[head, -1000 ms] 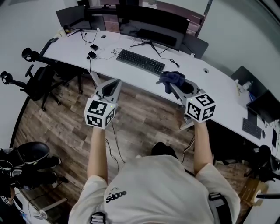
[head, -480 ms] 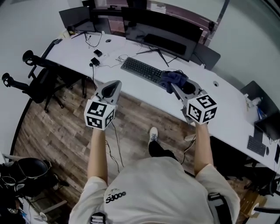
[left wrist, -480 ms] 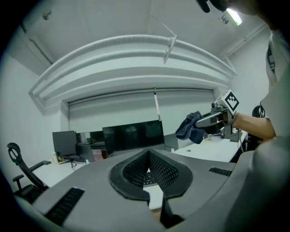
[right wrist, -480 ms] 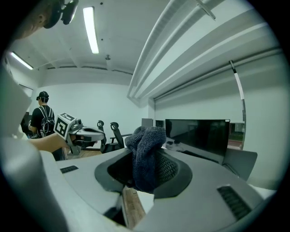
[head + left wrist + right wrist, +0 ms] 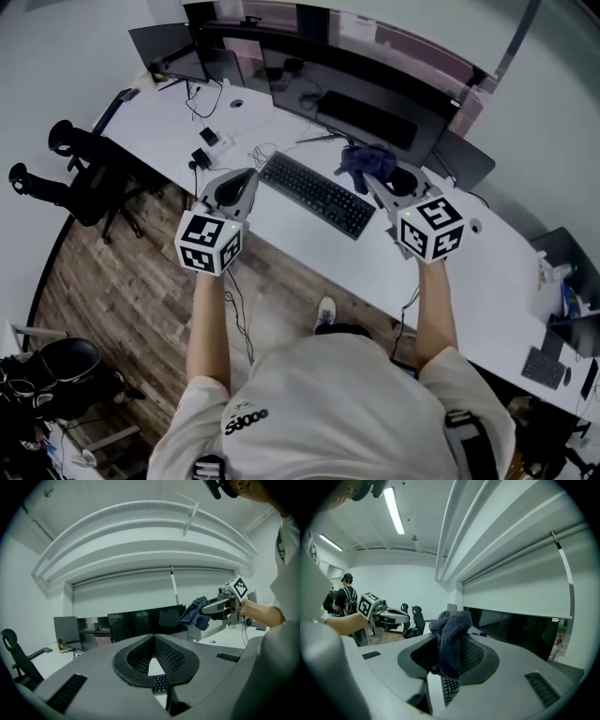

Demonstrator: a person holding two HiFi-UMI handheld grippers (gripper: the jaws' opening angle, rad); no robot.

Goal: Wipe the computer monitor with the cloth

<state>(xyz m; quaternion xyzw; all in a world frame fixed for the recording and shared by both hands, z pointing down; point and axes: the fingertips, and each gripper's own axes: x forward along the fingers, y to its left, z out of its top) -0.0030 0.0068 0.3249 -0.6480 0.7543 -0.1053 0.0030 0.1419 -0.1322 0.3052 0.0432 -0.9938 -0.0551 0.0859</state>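
Dark blue knitted cloth (image 5: 451, 641) (bunched, soft) is clamped in the right gripper (image 5: 373, 186) near the glossy black monitor (image 5: 375, 94); the left gripper (image 5: 247, 180) is closed, empty.

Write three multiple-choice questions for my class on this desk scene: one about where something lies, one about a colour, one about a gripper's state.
1. Where does the long black keyboard lie?
A. On the wood-plank floor.
B. On the white desk, in front of the wide black monitor.
C. On the black office chair.

2. What colour is the bunched knitted cloth?
A. White.
B. Yellow.
C. Dark blue.

3. How is the right gripper?
A. Shut on the cloth.
B. Open, empty.
C. Shut, empty.

Answers:
1 B: the head view shows it on the desktop below the screen.
2 C: both gripper views show it dark blue.
3 A: the right gripper view shows its jaws pinching the cloth.
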